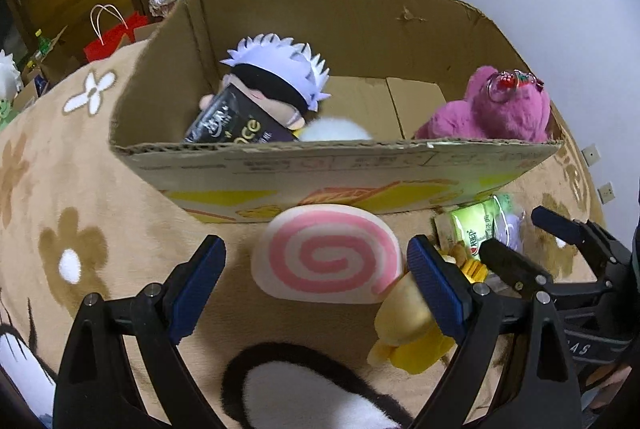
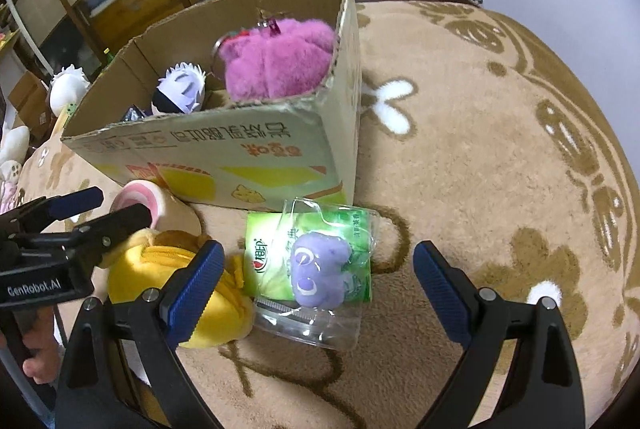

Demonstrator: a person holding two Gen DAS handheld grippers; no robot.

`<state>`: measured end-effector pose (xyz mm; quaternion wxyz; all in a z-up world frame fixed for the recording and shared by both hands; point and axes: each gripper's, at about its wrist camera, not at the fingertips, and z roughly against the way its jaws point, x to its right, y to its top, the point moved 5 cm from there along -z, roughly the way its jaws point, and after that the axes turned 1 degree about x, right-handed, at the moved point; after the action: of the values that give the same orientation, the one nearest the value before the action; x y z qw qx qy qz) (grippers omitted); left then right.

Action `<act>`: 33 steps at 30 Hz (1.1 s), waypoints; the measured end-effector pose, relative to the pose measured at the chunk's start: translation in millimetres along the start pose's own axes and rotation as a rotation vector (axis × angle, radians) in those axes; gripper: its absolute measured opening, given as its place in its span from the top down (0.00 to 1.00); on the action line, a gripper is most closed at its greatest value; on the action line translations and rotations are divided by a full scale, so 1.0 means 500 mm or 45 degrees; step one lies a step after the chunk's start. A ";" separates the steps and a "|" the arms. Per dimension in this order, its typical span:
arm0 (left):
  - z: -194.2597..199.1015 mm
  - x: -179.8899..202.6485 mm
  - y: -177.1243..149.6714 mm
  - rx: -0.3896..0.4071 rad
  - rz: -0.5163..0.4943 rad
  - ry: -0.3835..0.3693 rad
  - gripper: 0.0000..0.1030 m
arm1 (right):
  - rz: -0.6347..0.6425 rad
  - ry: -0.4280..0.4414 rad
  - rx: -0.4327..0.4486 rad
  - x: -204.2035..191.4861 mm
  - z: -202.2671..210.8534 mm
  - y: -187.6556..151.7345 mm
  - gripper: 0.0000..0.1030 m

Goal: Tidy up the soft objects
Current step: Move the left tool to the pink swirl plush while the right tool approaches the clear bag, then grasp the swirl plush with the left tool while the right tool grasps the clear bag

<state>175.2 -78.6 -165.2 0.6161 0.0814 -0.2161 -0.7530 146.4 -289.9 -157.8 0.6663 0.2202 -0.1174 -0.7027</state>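
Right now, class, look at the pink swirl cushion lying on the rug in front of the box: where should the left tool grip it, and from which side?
Grip the swirl cushion across its rounded sides, coming from above. It lies flat, swirl face up, between the open fingers of the left tool, whose gap looks wider than the cushion. The yellow plush crowds one side, so closing there may catch it.

Matt corrugated cardboard box [image 1: 288, 165]; fuzzy pink plush [image 2: 276, 63]; glossy clear plastic bag [image 2: 320, 325]; soft pile carpet [image 2: 480, 157]; ribbed claw pads [image 2: 192, 289].
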 end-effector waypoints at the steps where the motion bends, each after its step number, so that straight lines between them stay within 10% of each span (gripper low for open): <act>1: -0.003 0.000 0.002 -0.006 0.008 -0.002 0.11 | 0.002 0.003 -0.005 -0.001 -0.002 -0.001 0.03; 33: -0.085 -0.013 -0.010 -0.149 0.165 -0.049 0.11 | -0.024 0.052 -0.104 -0.004 -0.028 -0.002 0.35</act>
<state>188.9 -81.4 -206.4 0.6631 0.0166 -0.1885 -0.7242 152.1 -286.2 -170.2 0.6704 0.2083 -0.0729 -0.7085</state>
